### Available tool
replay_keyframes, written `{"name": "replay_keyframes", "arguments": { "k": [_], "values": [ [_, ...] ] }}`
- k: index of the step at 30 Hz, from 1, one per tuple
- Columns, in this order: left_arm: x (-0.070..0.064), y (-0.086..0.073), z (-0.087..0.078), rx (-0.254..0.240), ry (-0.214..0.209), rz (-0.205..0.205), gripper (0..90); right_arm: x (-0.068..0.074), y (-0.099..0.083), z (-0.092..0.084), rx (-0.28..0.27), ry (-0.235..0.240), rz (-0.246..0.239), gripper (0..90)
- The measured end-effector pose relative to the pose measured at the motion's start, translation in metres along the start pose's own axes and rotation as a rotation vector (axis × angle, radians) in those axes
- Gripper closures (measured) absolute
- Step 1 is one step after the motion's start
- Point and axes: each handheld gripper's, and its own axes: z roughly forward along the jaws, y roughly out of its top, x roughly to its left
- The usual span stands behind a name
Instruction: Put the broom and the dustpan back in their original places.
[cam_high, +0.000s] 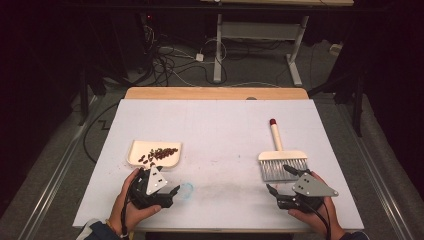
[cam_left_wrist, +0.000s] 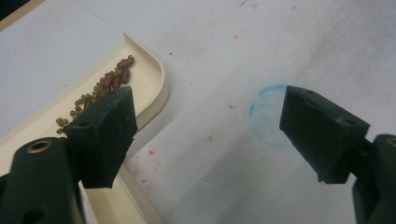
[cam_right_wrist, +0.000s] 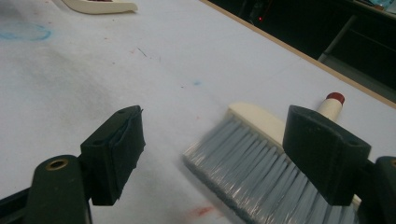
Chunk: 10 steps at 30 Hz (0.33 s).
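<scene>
From above, beans are seen in a cream dustpan by the left hand-held gripper, jaws apart; in its own view, nothing is held. The right hand-held gripper, spread empty, is seen before the brush; grasping seems next

High view overlooks table; gripper views sit close above it.

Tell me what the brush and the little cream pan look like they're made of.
Brush: the head and handle look like smooth cream plastic with a dark red cap at the end, and the grey bristles look like synthetic fibre, fine and straight. Pan: most likely moulded plastic, going by its even matte cream surface and rounded raised rim. Neither can be confirmed by look alone.
</scene>
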Motion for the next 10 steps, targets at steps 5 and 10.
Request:
{"name": "replay_keyframes", "arguments": {
  "k": [5,10],
  "values": [
    [-0.0001,0.0006,0.0023,0.008,0.001,0.013,18.4,-0.0012,0.0000,-0.0011,-0.003,-0.005,0.006,21.2],
    [0.0027,0.0001,0.0036,0.008,0.003,0.009,18.4,-0.0032,0.0003,-0.0003,-0.011,0.001,0.025,21.3]
  ]
}}
